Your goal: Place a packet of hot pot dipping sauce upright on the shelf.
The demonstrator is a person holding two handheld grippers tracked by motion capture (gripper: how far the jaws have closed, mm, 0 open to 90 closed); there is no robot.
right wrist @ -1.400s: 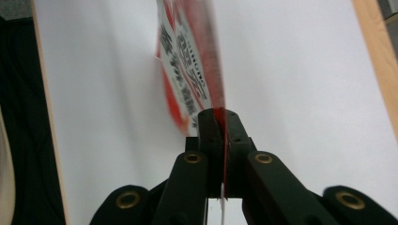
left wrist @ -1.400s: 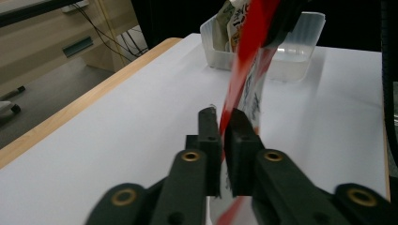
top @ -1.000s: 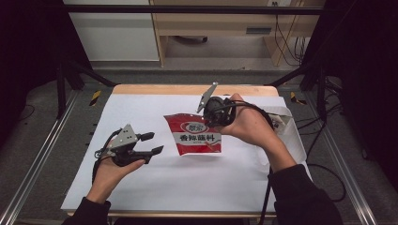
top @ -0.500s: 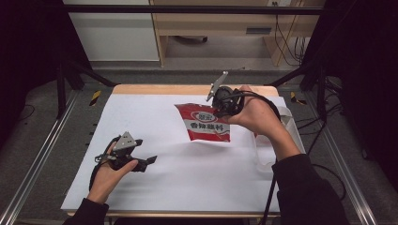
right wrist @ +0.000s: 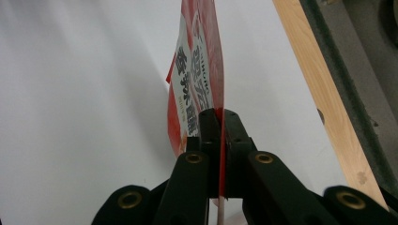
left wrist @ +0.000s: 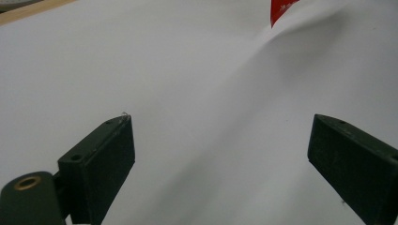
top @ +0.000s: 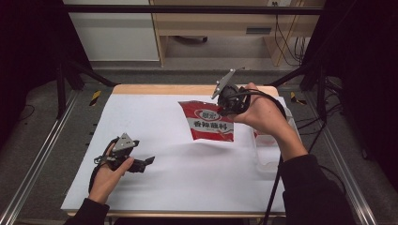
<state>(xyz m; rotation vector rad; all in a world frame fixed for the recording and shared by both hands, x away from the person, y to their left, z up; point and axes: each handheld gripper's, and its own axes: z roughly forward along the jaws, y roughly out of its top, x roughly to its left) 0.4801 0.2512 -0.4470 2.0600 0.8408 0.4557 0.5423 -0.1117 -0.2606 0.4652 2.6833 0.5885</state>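
A: Status of the right gripper (top: 220,104)?

B: Its jaws are clamped on the upper right edge of the red packet (top: 209,121). In the right gripper view the red packet (right wrist: 199,75) stands edge-on, pinched between the two black jaws, its printed face turned to the left of that view.

A: Location of the packet?

B: Held off the white sheet (top: 178,178) that covers the worktop (top: 141,89), toward the worktop's far right part. Its shadow lies on the sheet below it. A clear container (top: 272,154) stands just to the packet's right, under the right forearm.

A: And the left gripper (top: 143,163)?

B: Low over the sheet, well to the near left of the packet. Its jaws have just been opening and stand wide apart with nothing between them. In the left gripper view, a red corner of the packet (left wrist: 281,8) appears far beyond the jaws.
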